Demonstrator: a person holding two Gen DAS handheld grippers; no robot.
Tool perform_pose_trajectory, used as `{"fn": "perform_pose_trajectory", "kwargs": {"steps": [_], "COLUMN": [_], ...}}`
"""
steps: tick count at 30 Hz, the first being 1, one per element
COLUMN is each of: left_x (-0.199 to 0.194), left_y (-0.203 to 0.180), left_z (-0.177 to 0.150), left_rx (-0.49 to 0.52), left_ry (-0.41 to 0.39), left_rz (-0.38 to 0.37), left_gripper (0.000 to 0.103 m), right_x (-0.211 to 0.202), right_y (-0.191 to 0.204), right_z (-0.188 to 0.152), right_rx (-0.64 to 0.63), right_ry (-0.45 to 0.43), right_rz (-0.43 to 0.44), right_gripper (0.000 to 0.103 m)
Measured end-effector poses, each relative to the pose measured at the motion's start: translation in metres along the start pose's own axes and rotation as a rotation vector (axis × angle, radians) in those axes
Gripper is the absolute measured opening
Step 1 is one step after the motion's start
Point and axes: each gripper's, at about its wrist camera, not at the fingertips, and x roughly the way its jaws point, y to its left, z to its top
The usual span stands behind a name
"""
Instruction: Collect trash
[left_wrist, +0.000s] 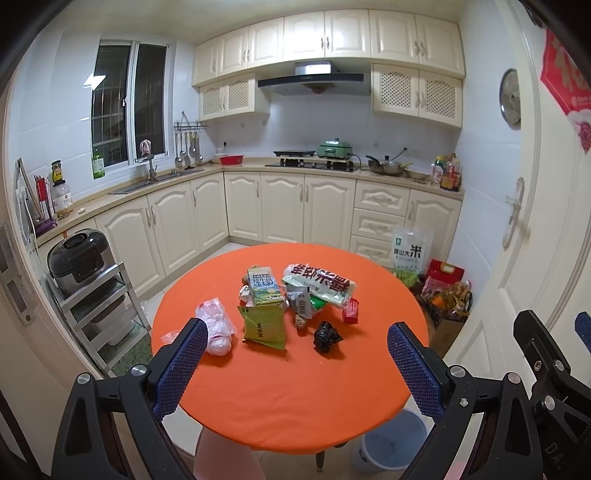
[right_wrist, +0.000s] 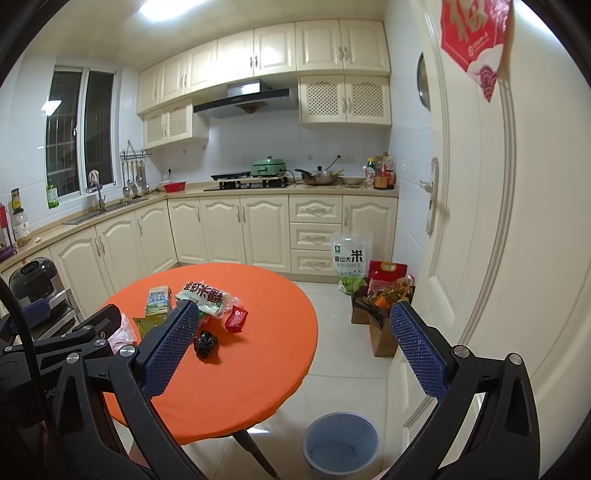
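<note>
Trash lies on a round orange table: a crumpled black bag, a green packet, a milk carton, a large white wrapper with red letters, a small red wrapper and a clear plastic bag. My left gripper hangs open above the table's near edge, holding nothing. My right gripper is open too, to the right of the left one, empty. In the right wrist view the black bag and red wrapper lie past its left finger. A blue-grey bin stands on the floor by the table.
Cream kitchen cabinets run along the back and left. A rice cooker sits on a metal rack at the left. A rice sack, boxes and oil bottles stand on the floor at the right, next to a white door.
</note>
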Motion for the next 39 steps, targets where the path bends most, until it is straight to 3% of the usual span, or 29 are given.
{"fn": "perform_pose_trajectory", "kwargs": {"steps": [12, 23, 31, 39], "left_x": [0.034, 0.096, 0.16, 0.213], "left_y": [0.031, 0.094, 0.16, 0.203], "left_z": [0.015, 0.022, 0.023, 0.013], "left_rx": [-0.048, -0.156, -0.286, -0.374], "left_ry": [0.064, 0.22, 0.35, 0.425], "left_rz": [0.055, 0.151, 0.152, 0.078], "left_gripper": [0.097, 0.097, 0.097, 0.097], "right_x": [0.028, 0.094, 0.158, 0.215], "right_y": [0.023, 0.073, 0.114, 0.129], "right_z": [0.002, -0.007, -0.029, -0.055], "right_rx": [-0.022, -0.064, -0.108, -0.102], "right_ry": [0.059, 0.203, 0.361, 0.517], "right_rz": [0.004, 0.064, 0.077, 0.033], "right_gripper": [0.103, 0.103, 0.103, 0.103]}}
